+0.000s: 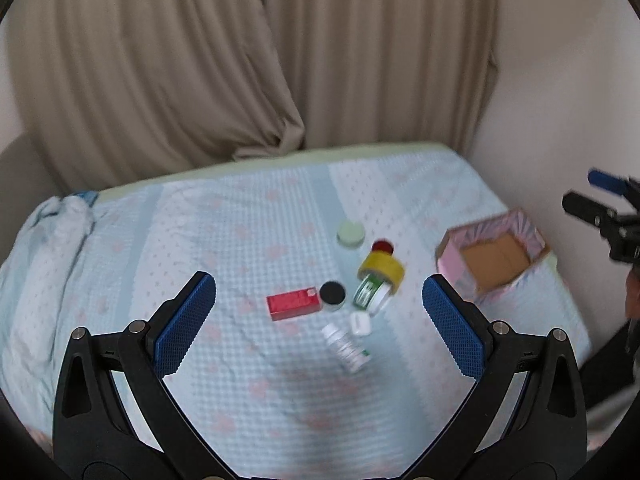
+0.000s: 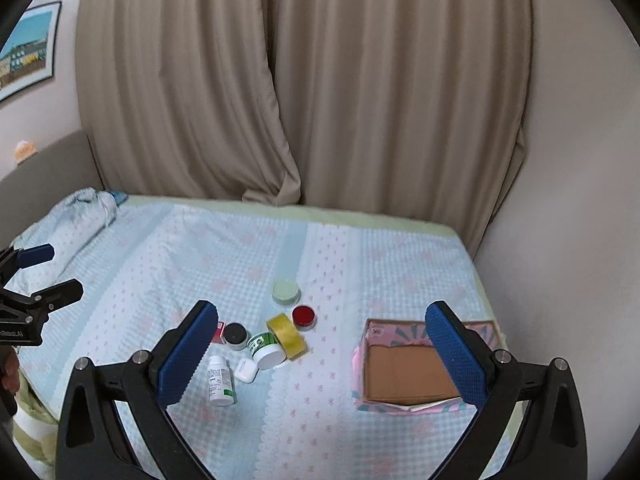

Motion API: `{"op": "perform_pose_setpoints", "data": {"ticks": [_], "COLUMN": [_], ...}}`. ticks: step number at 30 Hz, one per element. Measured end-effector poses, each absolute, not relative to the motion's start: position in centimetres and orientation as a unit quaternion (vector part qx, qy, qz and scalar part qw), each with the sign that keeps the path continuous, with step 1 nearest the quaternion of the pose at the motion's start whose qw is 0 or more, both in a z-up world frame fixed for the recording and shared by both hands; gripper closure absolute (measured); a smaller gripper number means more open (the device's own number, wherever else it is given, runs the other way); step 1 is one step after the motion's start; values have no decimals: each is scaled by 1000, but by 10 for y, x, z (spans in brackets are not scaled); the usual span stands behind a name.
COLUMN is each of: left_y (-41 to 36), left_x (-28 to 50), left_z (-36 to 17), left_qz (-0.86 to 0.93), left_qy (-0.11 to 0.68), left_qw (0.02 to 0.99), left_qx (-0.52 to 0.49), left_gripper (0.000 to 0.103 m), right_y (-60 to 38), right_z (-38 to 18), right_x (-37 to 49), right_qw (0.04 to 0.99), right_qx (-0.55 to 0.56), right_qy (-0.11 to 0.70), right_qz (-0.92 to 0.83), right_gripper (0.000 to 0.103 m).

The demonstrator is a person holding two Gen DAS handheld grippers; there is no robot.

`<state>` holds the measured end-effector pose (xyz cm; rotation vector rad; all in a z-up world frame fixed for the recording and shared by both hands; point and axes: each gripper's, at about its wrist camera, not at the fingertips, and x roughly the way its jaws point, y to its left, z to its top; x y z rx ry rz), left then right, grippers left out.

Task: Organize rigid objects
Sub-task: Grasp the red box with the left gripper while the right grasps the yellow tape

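Grippers come first in each view: the left gripper [image 1: 320, 320] and the right gripper [image 2: 322, 354] both hang above the bed with blue-padded jaws spread wide and nothing between them.

Nearest on the pale blue checked bedspread [image 2: 360, 264] lies a white plastic pill bottle with a green-printed label [image 2: 220, 380], on its side, its long axis running roughly toward and away from the cameras, cap at the far end. Just beside it sits a small white rounded earbud case [image 2: 245, 371]. Next out, a white-lidded jar with a green label [image 2: 266, 350] lies tipped against a yellow roll of tape [image 2: 287, 336]; whether they touch I cannot tell. To their left stand a black-lidded round jar [image 2: 235, 335] and a flat red carton [image 1: 294, 303], the carton half hidden behind the right gripper's left finger in its own view. Farther back are a small red-lidded jar [image 2: 303, 316] and a pale green round tin [image 2: 285, 292].

The open cardboard box with pink patterned outer walls [image 2: 362, 360] stands well apart to the right of the cluster, close under the right gripper's right finger, and looks empty.

The cluster lies ahead of the left gripper, roughly centred between its fingers. The right gripper is nearer the box, so it seems better placed to carry items there. The pill bottle would be best pinched across its width.
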<state>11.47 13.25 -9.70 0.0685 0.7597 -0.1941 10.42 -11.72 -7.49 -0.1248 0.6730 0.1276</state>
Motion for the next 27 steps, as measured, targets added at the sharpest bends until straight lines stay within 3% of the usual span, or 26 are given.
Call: {"op": "perform_pose_setpoints", "data": {"ticks": [8,15,27], "left_y": [163,151,108], "left_x": [212,290,342], "left_z": [-166,-264,-398], "left_qz": [-186,-257,-332], "left_qy": [426,498,584], "left_qw": [880,815,699], "left_qx": [100,151,244], "left_gripper": [1,1,3], "right_y": [-79,-60,-46], "right_z": [-133,-207,-346], "right_x": [181,259,349], "right_qw": [911,875,770], "right_qx": [-53,-60,-145], "right_qy": [404,473,594], "right_qz": [66,88,183], "right_gripper": [0,0,1]}}
